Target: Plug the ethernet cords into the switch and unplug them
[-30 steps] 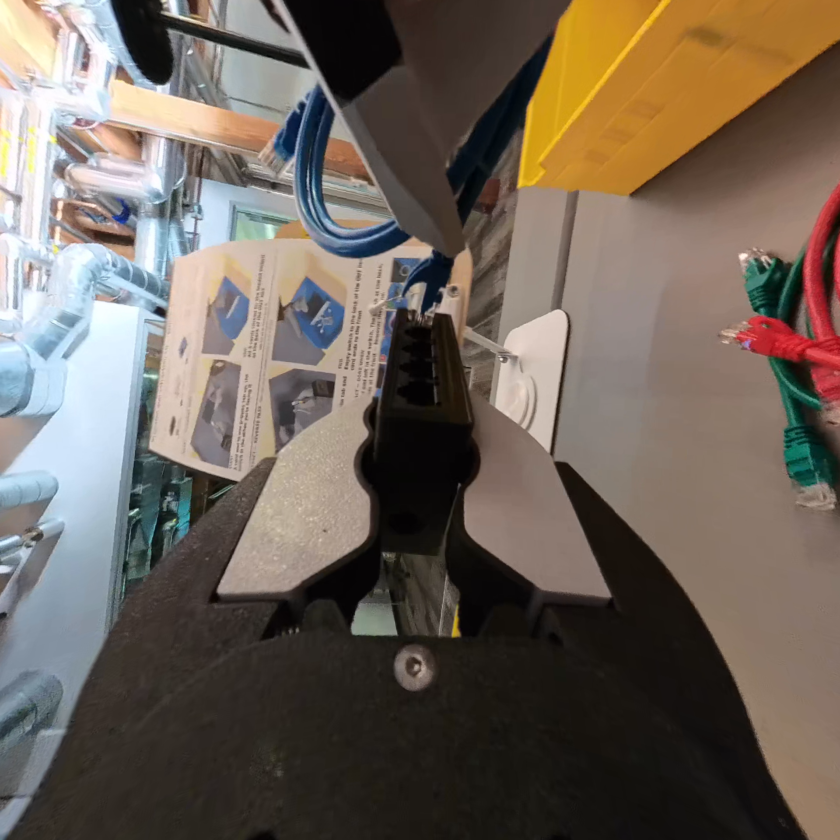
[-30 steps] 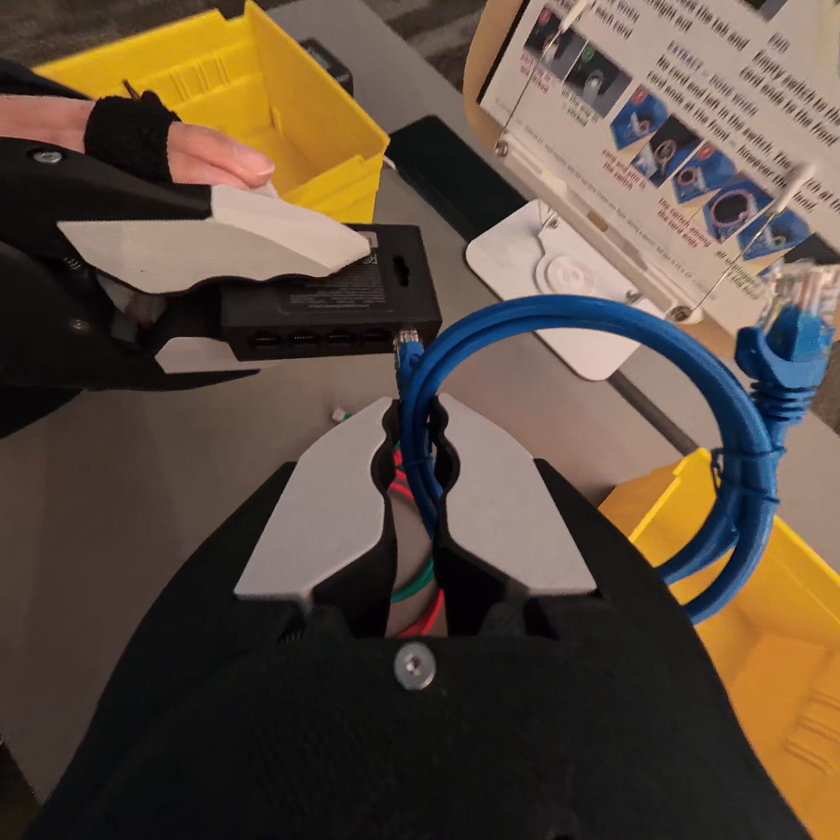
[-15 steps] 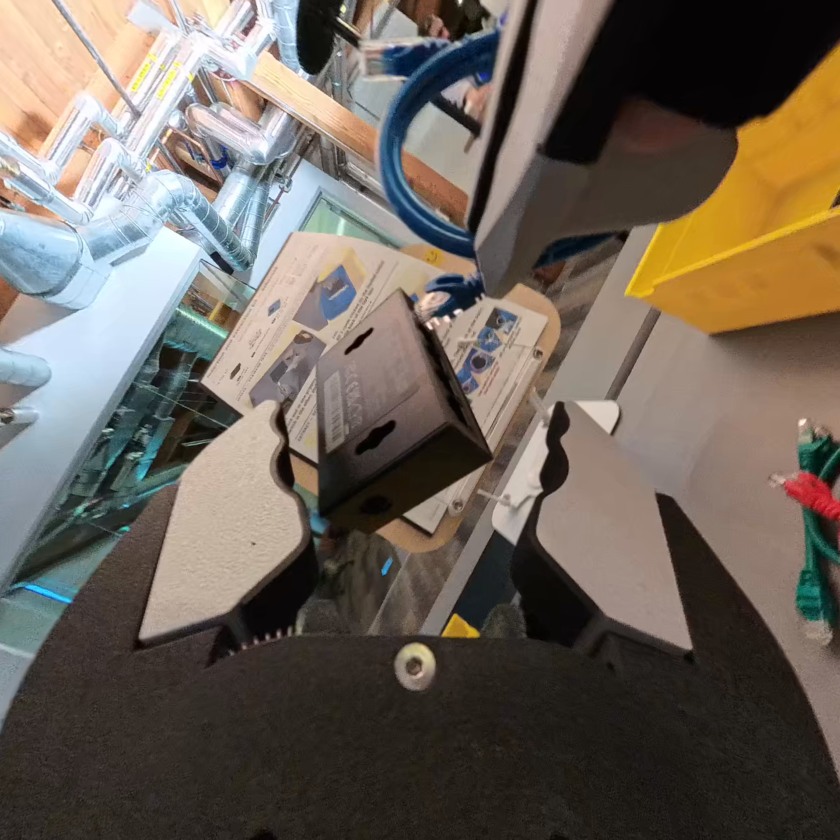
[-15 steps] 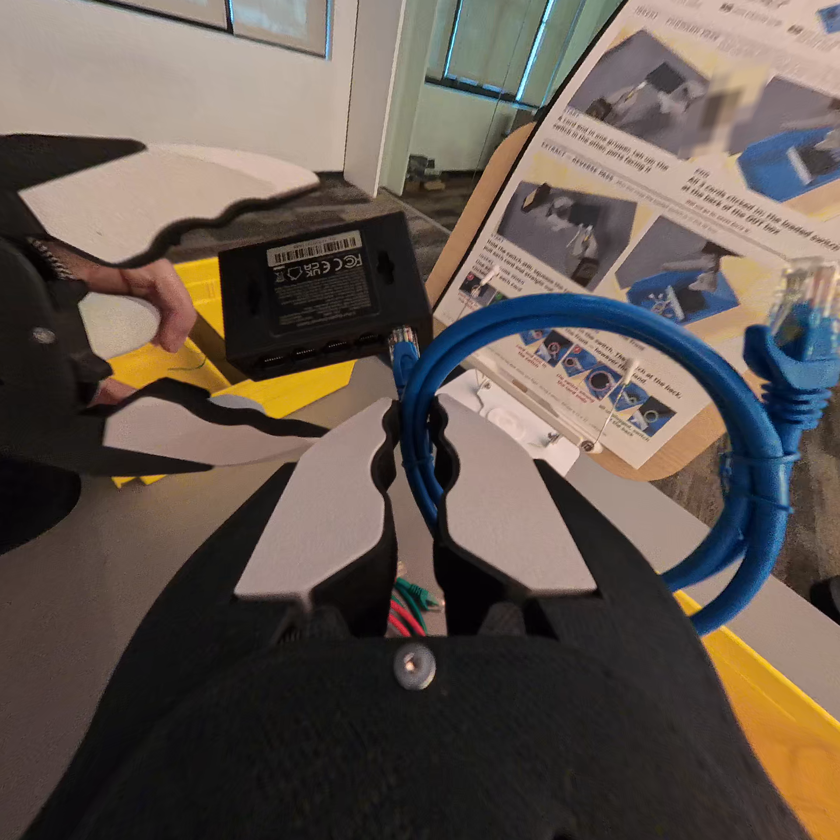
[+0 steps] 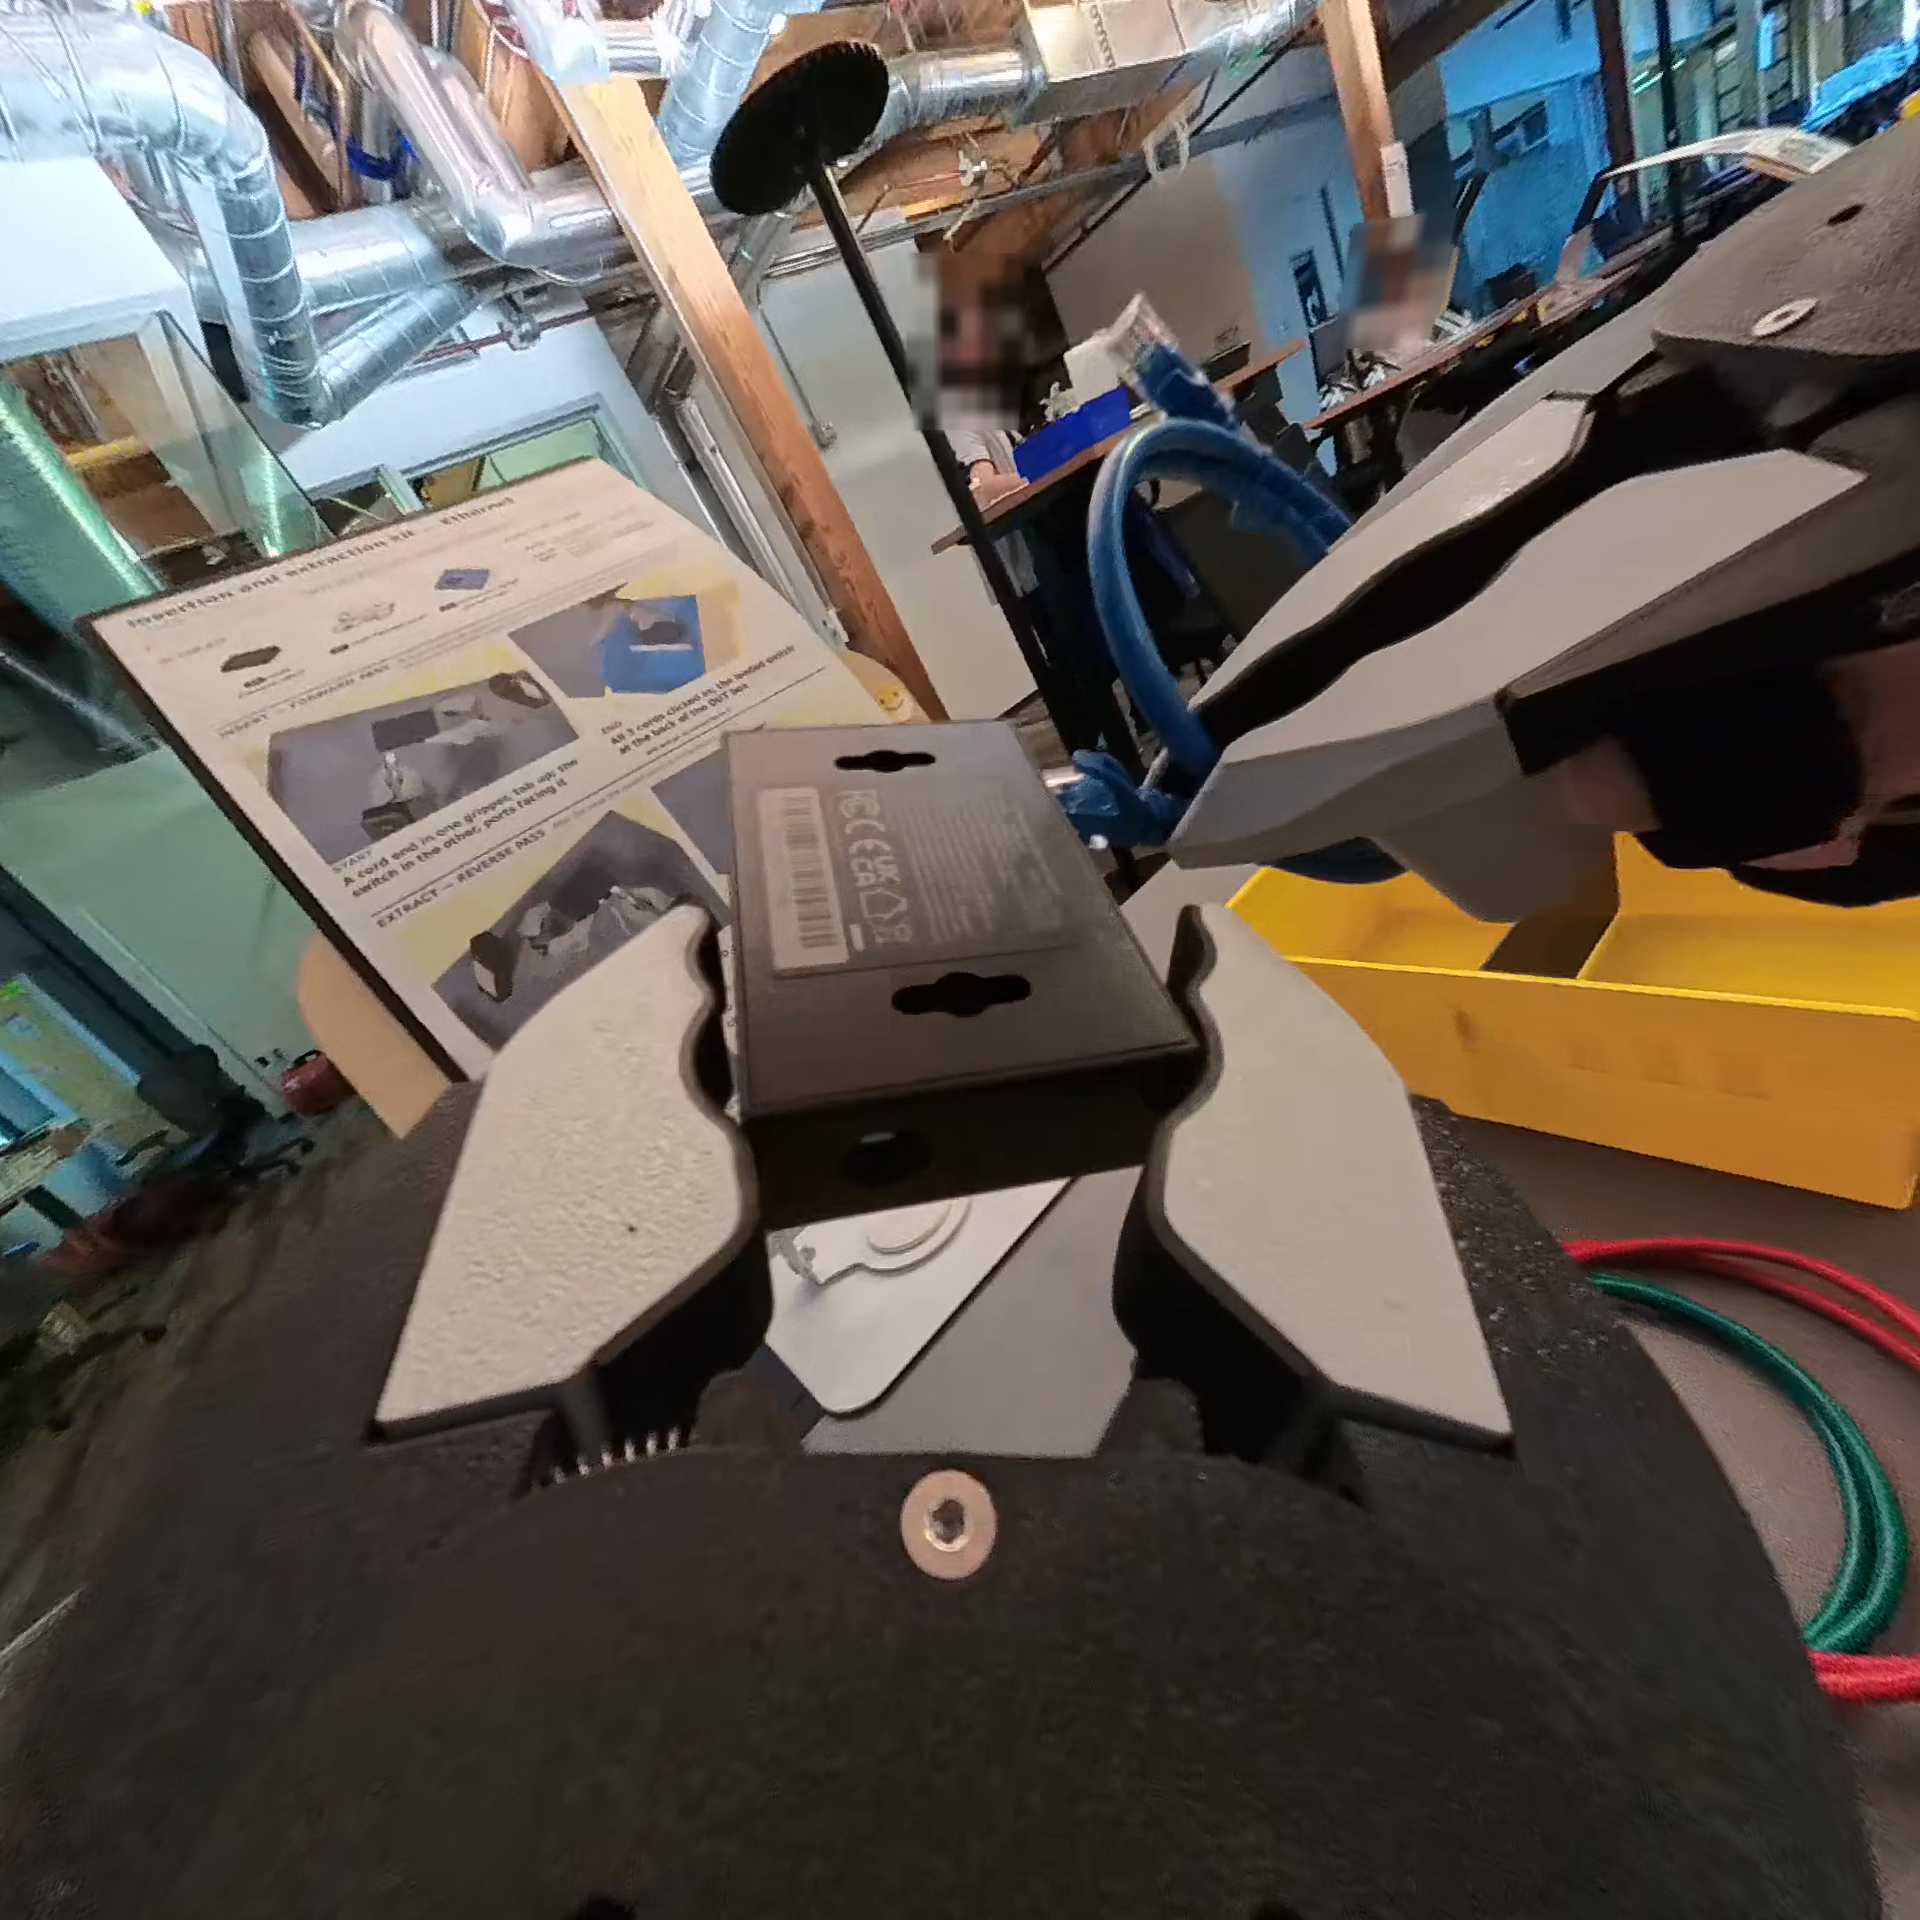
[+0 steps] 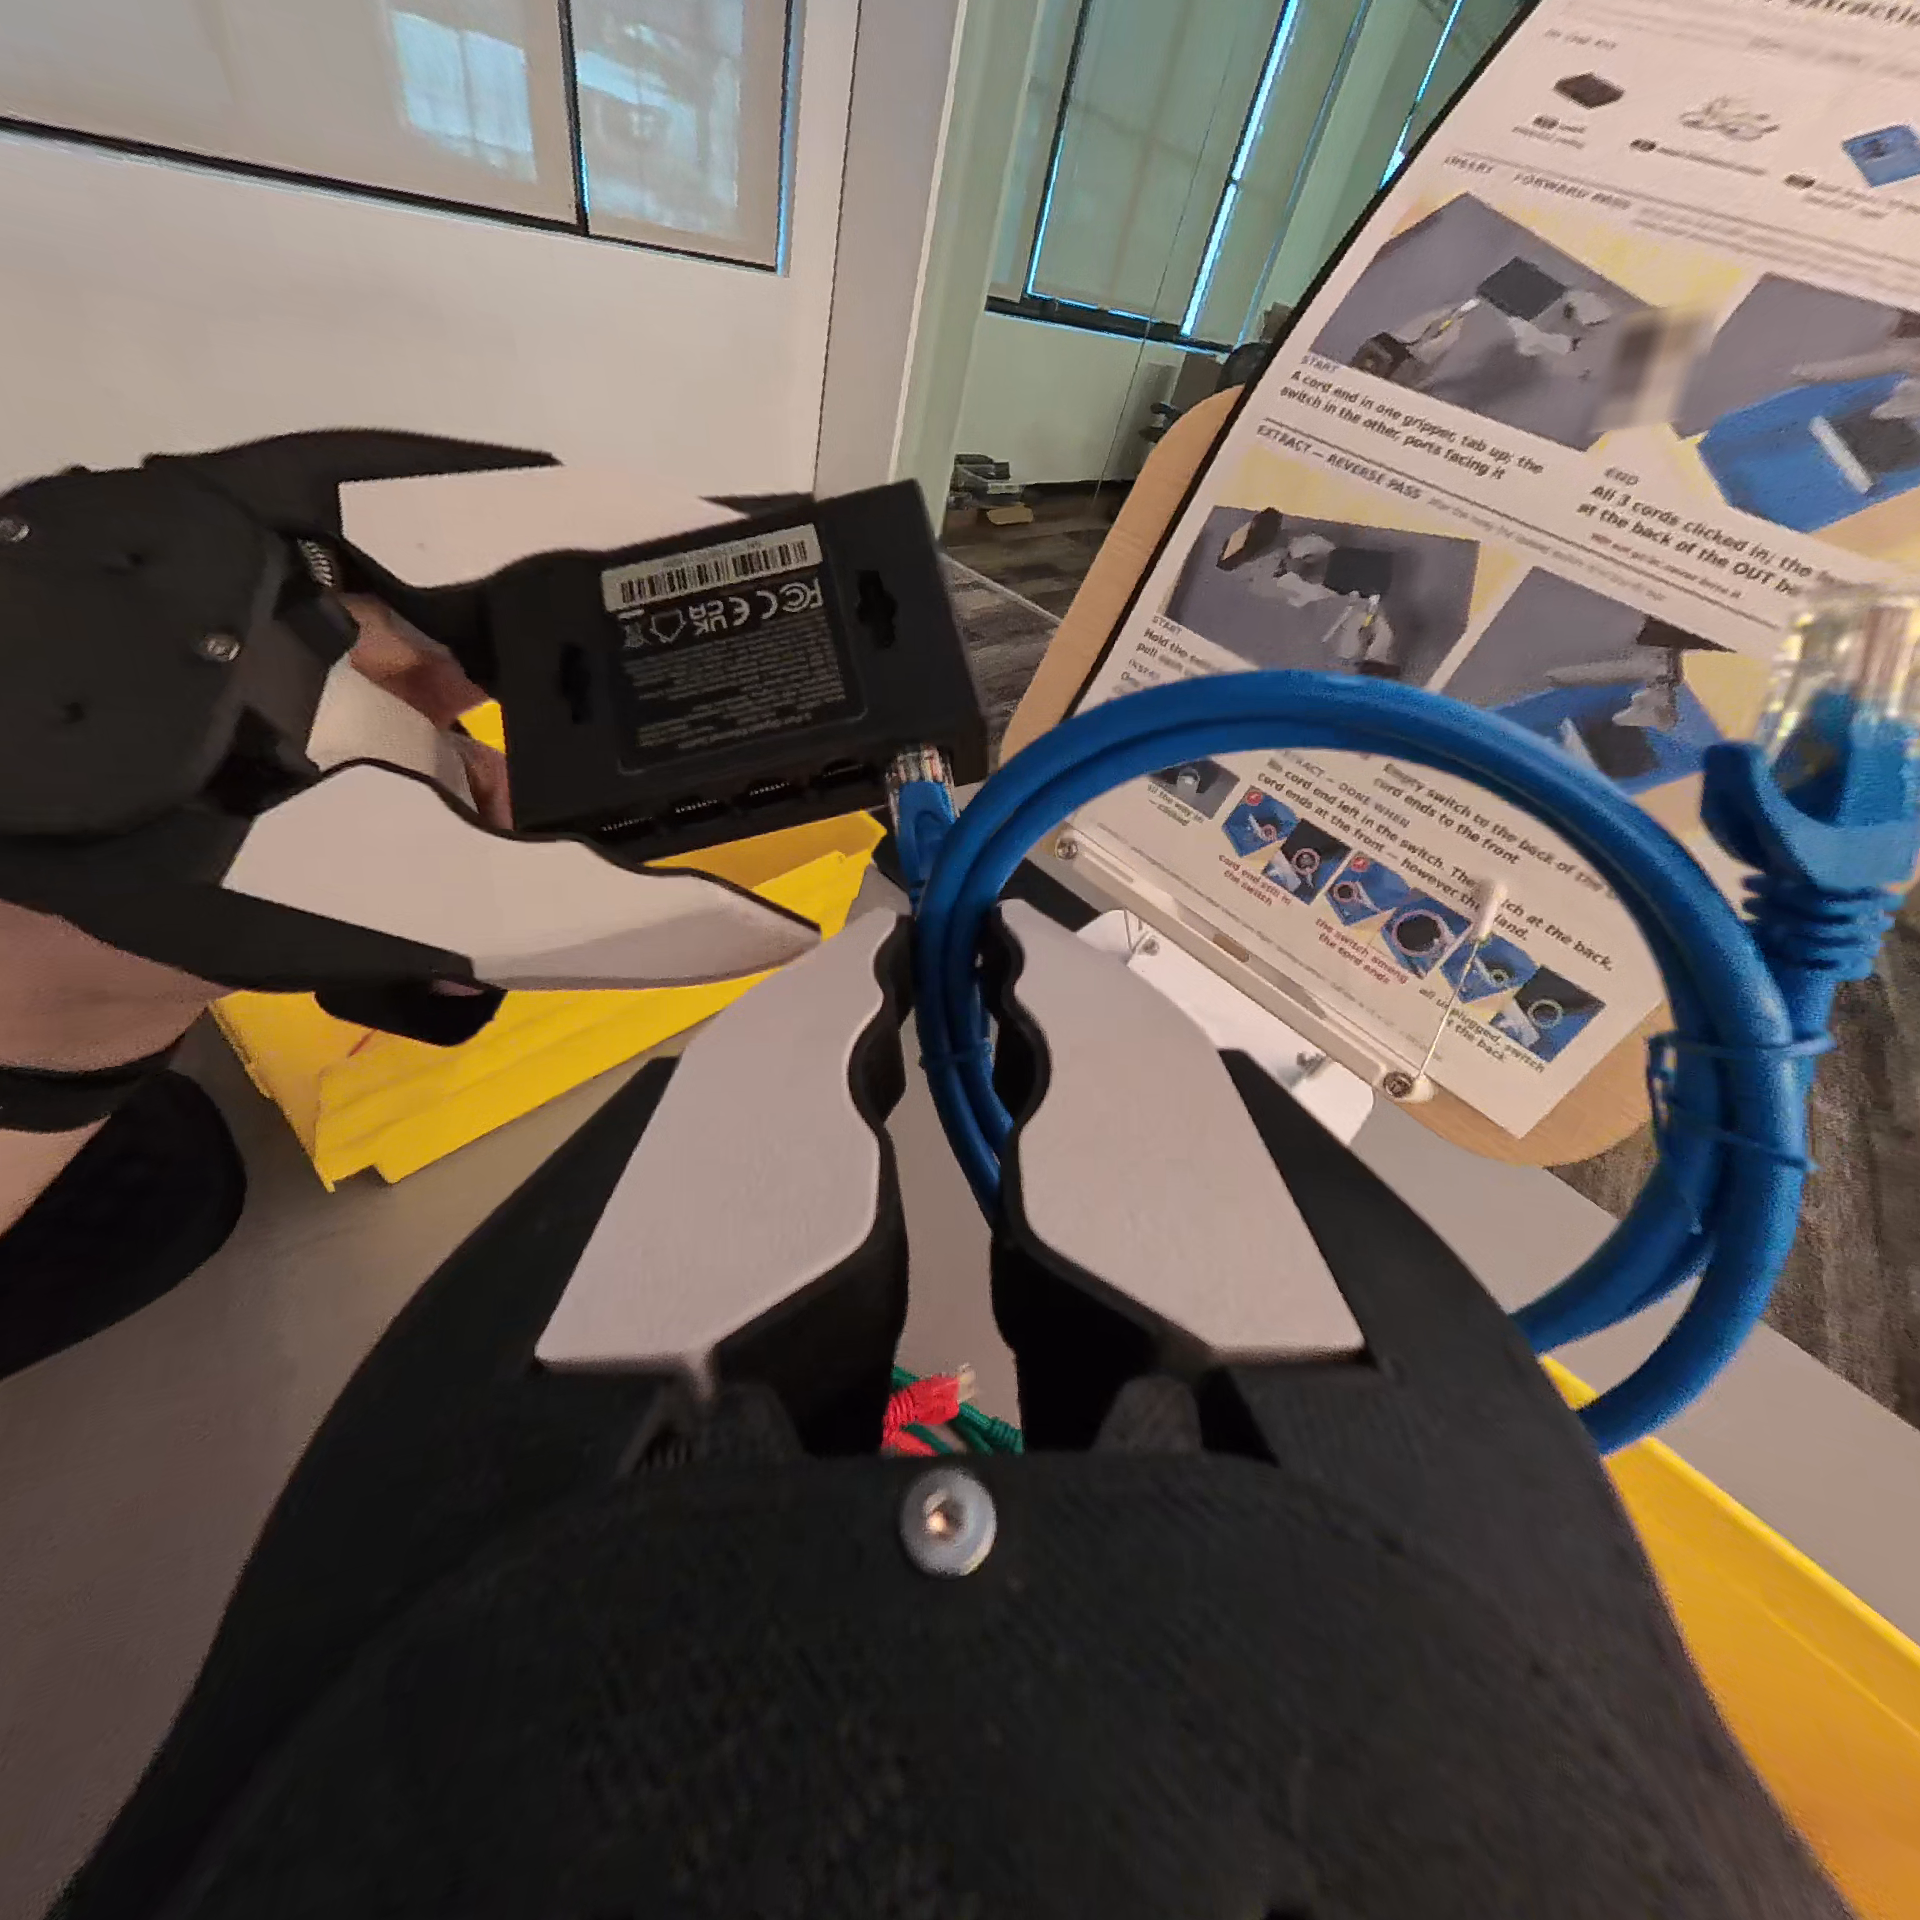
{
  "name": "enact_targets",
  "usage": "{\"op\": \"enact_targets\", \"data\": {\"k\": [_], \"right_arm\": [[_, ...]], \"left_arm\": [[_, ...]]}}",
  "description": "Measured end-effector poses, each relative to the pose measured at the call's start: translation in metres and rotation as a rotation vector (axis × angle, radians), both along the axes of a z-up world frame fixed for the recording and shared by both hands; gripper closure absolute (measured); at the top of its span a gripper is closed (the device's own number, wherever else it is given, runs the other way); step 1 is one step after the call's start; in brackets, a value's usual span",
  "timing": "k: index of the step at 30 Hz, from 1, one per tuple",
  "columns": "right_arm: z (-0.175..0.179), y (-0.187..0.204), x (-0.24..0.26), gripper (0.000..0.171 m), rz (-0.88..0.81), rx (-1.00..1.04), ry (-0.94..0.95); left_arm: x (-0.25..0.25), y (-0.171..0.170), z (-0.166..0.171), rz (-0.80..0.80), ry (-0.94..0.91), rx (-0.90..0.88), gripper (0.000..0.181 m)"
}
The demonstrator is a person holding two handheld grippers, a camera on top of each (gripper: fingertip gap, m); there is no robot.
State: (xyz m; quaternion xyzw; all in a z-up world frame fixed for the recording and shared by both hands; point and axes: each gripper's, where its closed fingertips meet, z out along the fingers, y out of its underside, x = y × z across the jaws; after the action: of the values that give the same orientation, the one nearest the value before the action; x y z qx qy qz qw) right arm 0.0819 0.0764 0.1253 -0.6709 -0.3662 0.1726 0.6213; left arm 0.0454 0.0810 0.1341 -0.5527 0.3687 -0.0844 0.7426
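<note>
The black switch [image 5: 935,935] is off the table with its labelled underside up. My left gripper [image 5: 945,925] is shut on it across its wide sides, one finger [image 5: 623,1143] on each side. In the right wrist view the switch [image 6: 727,665] shows its row of ports toward me, and the left gripper's lower finger [image 6: 520,894] lies along that face. My right gripper [image 6: 948,925] is shut on the coiled blue cord [image 6: 1351,717]. Its near plug [image 6: 920,779] sits in the end port. The other plug [image 6: 1860,675] hangs free at the right. The right gripper [image 5: 1195,774] also shows in the left wrist view.
Red and green cords [image 5: 1818,1403] lie on the grey table [image 6: 208,1455]. A yellow bin [image 5: 1558,1039] stands behind the switch and another yellow bin [image 6: 1766,1662] at the right. An instruction board [image 6: 1507,520] leans on a white stand [image 5: 883,1320].
My left gripper let go of the switch's thin sides and opened wide while the switch hung on the blue plug. It has now closed across the wider sides. The right grip is unchanged.
</note>
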Motion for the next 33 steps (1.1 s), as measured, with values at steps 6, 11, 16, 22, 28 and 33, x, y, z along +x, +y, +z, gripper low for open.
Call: {"op": "enact_targets", "data": {"k": [6,11,16,22,28,33], "right_arm": [[-0.009,0.007,0.001,0.158,0.006,-0.053,0.005],[-0.012,0.008,-0.003,0.158,0.022,-0.054,0.016],[-0.013,0.011,-0.008,0.156,0.027,-0.035,0.029],[-0.019,0.017,-0.008,0.155,0.030,-0.045,0.034],[-0.028,0.022,-0.009,0.156,0.055,-0.084,0.037],[-0.038,0.019,-0.014,0.157,0.090,-0.140,-0.016]], "left_arm": [[0.001,0.008,-0.010,-0.024,-0.021,-0.090,0.101],[-0.001,0.010,-0.015,-0.103,-0.091,-0.211,0.102],[-0.001,0.013,-0.022,-0.171,-0.161,-0.346,0.102],[0.000,0.018,-0.029,-0.176,-0.179,-0.393,0.102],[-0.002,0.023,-0.037,-0.144,-0.134,-0.399,0.102],[-0.002,0.018,-0.045,-0.151,-0.015,-0.370,0.102]]}}
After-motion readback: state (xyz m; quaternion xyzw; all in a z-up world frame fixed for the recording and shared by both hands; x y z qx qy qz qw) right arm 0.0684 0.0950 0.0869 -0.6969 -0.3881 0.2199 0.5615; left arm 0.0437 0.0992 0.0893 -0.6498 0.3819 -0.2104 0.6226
